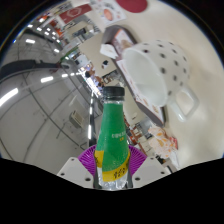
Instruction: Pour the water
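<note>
My gripper (112,165) is shut on a green plastic bottle (113,135) with a green-and-yellow label; both purple pads (90,160) press on its lower body. The bottle points away from me, its dark neck and mouth (114,94) uppermost. Just beyond the mouth and to the right lies a white mug with dark polka dots (157,70). The mug looks tipped in this tilted view, its open rim turned toward the bottle's mouth and its handle (184,100) on the far side. I see no water stream.
A large shiny metal bowl or basin (40,105) with a wire rack fills the space left of the bottle. Small cluttered items (150,135) lie right of the bottle. A room with furniture shows beyond, tilted.
</note>
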Demonstrator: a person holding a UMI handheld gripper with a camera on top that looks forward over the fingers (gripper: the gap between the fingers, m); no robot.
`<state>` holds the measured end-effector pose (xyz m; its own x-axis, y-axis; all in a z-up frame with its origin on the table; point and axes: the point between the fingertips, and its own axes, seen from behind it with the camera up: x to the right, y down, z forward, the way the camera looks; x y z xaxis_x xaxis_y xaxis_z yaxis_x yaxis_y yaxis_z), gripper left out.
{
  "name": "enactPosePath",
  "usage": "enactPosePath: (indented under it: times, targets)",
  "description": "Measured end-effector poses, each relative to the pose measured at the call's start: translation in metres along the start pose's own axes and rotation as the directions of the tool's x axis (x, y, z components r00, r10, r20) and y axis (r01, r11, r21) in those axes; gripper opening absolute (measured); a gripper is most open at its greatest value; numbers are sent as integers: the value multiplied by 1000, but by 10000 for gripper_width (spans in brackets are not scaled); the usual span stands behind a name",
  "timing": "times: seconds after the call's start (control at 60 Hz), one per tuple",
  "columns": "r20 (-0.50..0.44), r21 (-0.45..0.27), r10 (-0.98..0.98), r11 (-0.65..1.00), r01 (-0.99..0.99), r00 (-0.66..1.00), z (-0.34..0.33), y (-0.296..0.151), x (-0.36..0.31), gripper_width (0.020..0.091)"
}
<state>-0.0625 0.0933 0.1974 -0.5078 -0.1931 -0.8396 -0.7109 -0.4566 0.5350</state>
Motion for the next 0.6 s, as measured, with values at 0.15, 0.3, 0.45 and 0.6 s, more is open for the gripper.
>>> enactPosePath:
  times: [0.15, 0.3, 0.45, 0.6]
  targets:
    - [-1, -33, -646, 763, 645, 764, -12, 7, -85, 382]
    - [-184, 26, -983, -19, 999, -14, -50, -56, -176, 382]
    - [-354, -108, -791, -496, 862, -500, -98, -164, -172, 379]
    - [-363, -237, -744, -509, 828, -561, -115, -236, -98, 379]
